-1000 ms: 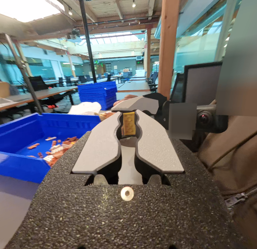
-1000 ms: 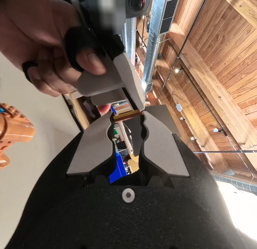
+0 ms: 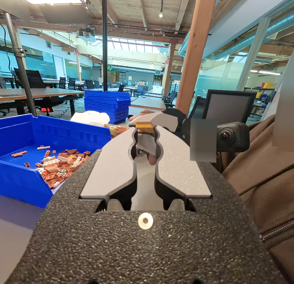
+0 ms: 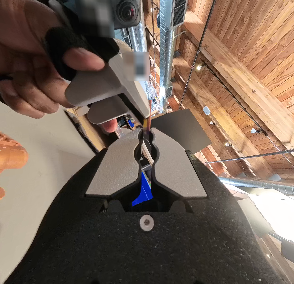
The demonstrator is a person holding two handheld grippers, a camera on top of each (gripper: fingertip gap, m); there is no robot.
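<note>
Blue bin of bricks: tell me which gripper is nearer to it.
Left. The left gripper is right beside the blue bin, above the table. The right gripper meets it tip to tip, on the side away from the bin.

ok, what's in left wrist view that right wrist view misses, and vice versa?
Left wrist only: blue bin of loose bricks, stacked blue bins, dark monitor. Right wrist only: ceiling duct, wood ceiling planks, orange piece at the frame's left edge. Both: left gripper and right gripper pinching the same yellow-and-brown brick stack.

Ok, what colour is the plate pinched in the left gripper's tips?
Yellow plate, with a brown plate stacked on it; left wrist view shows it best.
</note>
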